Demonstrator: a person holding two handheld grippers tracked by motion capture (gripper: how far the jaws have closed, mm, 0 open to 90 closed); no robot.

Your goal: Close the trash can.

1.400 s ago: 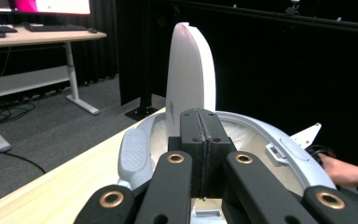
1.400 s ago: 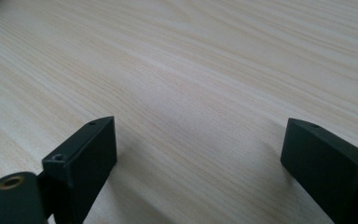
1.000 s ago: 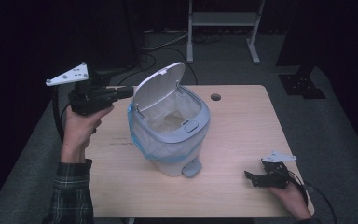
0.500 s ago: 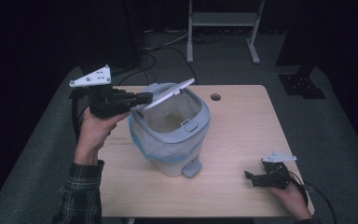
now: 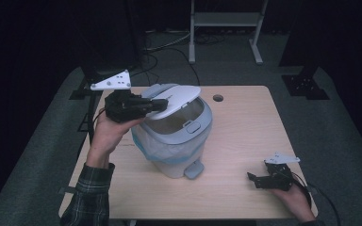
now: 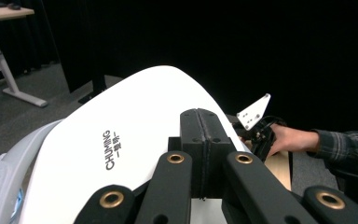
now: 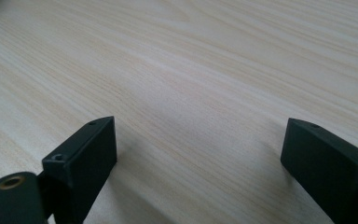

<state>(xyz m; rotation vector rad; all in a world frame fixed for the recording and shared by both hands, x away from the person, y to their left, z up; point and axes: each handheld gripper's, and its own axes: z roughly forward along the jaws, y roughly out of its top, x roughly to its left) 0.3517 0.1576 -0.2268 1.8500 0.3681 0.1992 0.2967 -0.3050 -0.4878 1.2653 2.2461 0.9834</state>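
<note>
A pale blue-grey pedal bin (image 5: 169, 153) with a clear liner stands on the left half of the wooden table (image 5: 245, 127). Its white lid (image 5: 179, 95) (image 6: 121, 140) hangs partly lowered over the opening, with a gap still showing at the right. My left gripper (image 5: 162, 104) (image 6: 199, 116) is shut with nothing between its jaws, and its tips rest on top of the lid near the hinge side. My right gripper (image 5: 254, 180) (image 7: 198, 140) (image 6: 261, 137) lies open on the bare table (image 7: 191, 70) at the front right, holding nothing.
The bin's foot pedal (image 5: 194, 170) points toward the front edge. A cable hole (image 5: 218, 98) sits near the table's back edge. A white desk frame (image 5: 226, 23) stands behind on the grey floor, and a dark stand (image 5: 306, 80) to the right. Open tabletop lies right of the bin.
My left gripper has moved right and slightly down with its tips on the lid. The lid has swung from nearly upright to almost flat over the bin. The right gripper has stayed put.
</note>
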